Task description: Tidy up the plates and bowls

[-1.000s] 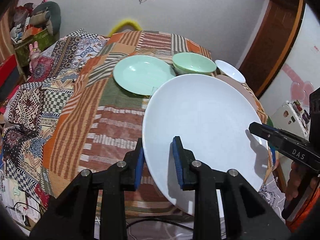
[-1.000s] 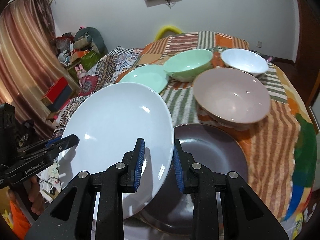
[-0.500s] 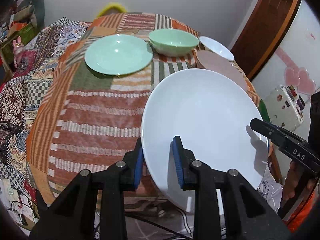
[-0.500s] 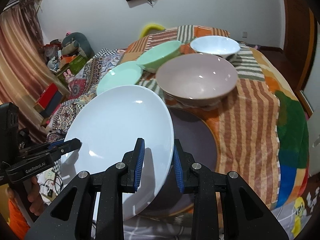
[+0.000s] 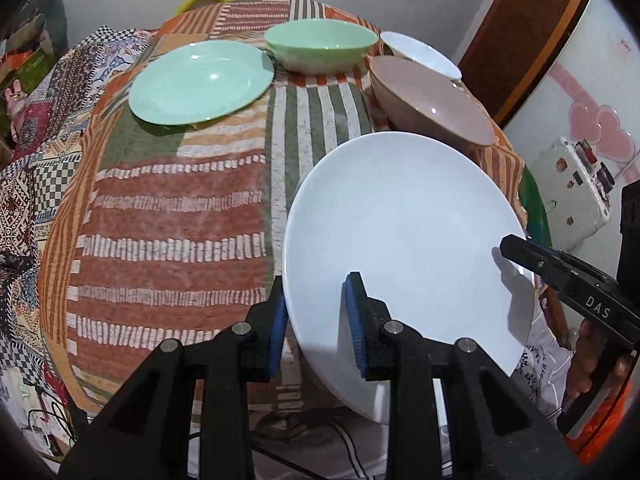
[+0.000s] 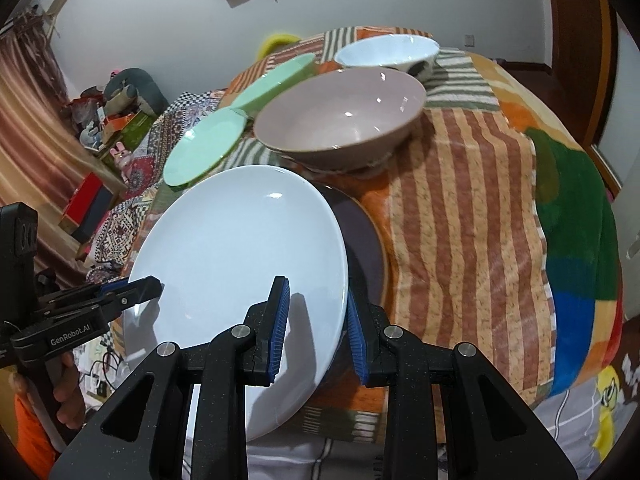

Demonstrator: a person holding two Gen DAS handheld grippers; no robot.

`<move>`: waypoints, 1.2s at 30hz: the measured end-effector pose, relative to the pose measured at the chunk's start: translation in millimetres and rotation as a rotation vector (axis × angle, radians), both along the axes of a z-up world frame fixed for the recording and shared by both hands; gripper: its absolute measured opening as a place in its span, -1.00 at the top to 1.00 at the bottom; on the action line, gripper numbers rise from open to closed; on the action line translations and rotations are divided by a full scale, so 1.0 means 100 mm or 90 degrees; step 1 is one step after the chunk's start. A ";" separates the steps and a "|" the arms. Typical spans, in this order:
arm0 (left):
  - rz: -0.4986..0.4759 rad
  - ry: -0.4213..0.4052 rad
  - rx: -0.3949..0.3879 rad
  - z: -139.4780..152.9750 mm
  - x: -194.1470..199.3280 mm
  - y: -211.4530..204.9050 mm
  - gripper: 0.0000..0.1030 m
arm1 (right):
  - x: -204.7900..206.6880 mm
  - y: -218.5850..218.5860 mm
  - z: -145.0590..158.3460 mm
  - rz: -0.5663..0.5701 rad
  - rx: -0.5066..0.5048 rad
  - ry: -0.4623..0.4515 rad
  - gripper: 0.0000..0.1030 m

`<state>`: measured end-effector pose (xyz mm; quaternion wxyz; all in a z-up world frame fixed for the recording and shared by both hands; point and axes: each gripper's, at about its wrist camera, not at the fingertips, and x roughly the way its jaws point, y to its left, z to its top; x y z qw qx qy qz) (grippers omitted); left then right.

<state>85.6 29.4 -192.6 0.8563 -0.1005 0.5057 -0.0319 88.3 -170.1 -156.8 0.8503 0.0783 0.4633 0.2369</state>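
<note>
I have the white plate point(image 5: 400, 240) pinched at its rim by both sets of tongs at once: my left tongs point(image 5: 316, 320) grip one edge and my right tongs point(image 6: 314, 320) grip the opposite edge, each with one blue pad above the rim and one below. The plate hangs tilted in the air at the near edge of the counter point(image 6: 460, 200), partly over the dark plate point(image 6: 364, 248) that lies flat on the striped cloth.

My main worry is the grip. Each hold covers only a thin strip of glazed rim, and glaze is slick. If my two hands drift apart or twist against each other, one edge could slide out and the plate would swing from the other tongs, then likely drop.

Part of the plate hangs beyond the counter edge, over the floor and cables below. A slip there would probably mean a break, not a bump.

The pink bowl point(image 6: 340, 120) sits just behind the dark plate. If I push too far forward, I judge the far rim could knock it toward the white bowl point(image 6: 384, 52) and the green bowl point(image 5: 320, 44).

Setting down tilted could make the plate clatter or skid on the dark one. The green plate point(image 5: 200, 80) is well apart and safe.
</note>
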 end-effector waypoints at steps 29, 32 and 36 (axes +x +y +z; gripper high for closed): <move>-0.001 0.033 -0.026 -0.26 0.31 -0.01 0.35 | 0.19 0.02 -0.04 -0.004 -0.045 -0.008 0.50; -0.002 0.034 -0.029 -0.26 0.31 0.00 0.35 | 0.19 0.03 -0.05 -0.001 -0.042 -0.009 0.48; -0.001 0.036 -0.032 -0.28 0.32 0.01 0.35 | 0.17 0.02 -0.04 0.007 -0.045 -0.010 0.47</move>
